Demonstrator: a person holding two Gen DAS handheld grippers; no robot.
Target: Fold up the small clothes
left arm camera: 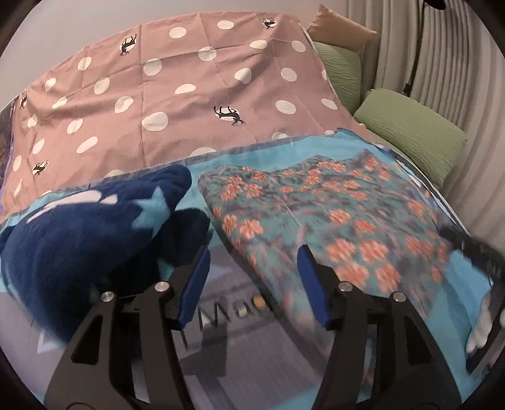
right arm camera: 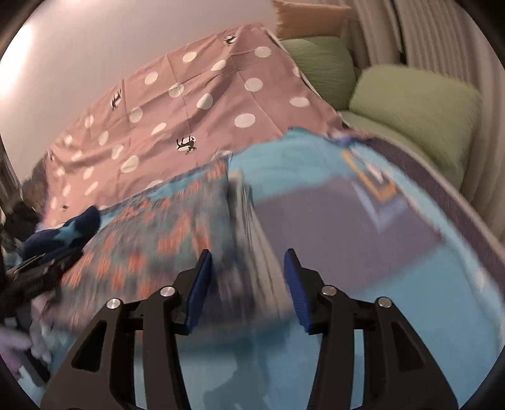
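On blue bedspread near green pillows, both left gripper and right gripper spread

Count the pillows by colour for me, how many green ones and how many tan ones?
Green pillows: 2, a near one and one behind it
Tan pillows: 1, at the very back
Total: 3
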